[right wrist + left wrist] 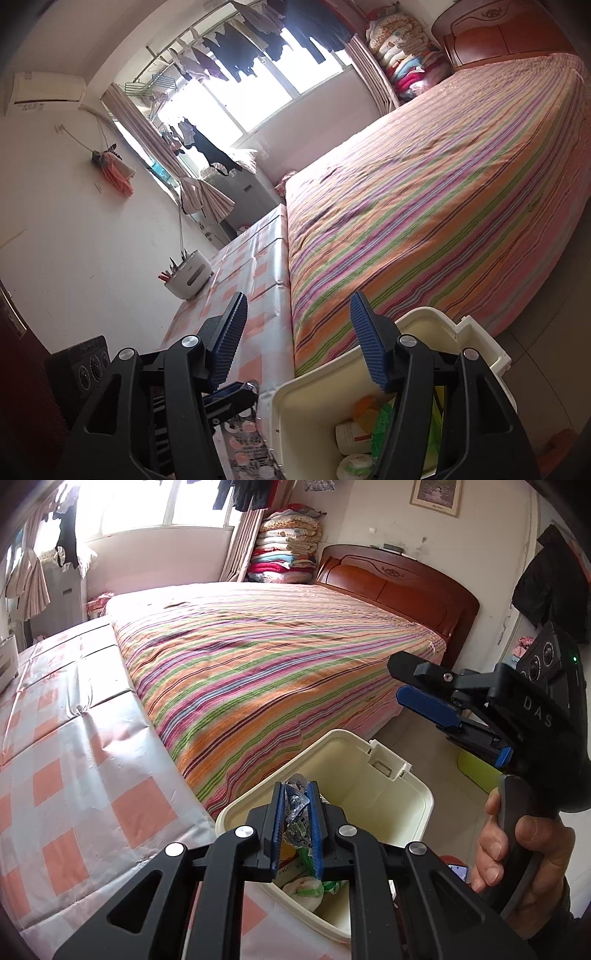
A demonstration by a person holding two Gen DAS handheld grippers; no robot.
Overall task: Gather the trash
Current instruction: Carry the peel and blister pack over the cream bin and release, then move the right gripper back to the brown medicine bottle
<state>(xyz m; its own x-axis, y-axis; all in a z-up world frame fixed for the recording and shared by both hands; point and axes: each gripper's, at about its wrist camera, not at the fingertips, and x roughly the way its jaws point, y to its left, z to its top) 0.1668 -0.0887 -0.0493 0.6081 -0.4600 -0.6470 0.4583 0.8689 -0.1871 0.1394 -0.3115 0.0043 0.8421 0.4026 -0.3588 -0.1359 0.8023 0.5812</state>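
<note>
Left tongs (295,812) clamped on foil wrapper (296,805) directly above bin (413,794); right tongs (299,339) apart, empty, nearby.

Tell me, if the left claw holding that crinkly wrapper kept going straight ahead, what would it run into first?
Probably the far inner wall of the cream bin. The left gripper, shut on the crumpled wrapper, points down over the bin's opening; the striped bed lies beyond. Depth is hard to judge.

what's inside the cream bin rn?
Inside the cream bin: a white paper cup, green wrappers, a round white-green lid, something orange. The right gripper arm covers the rest; bottom unseen.
</note>
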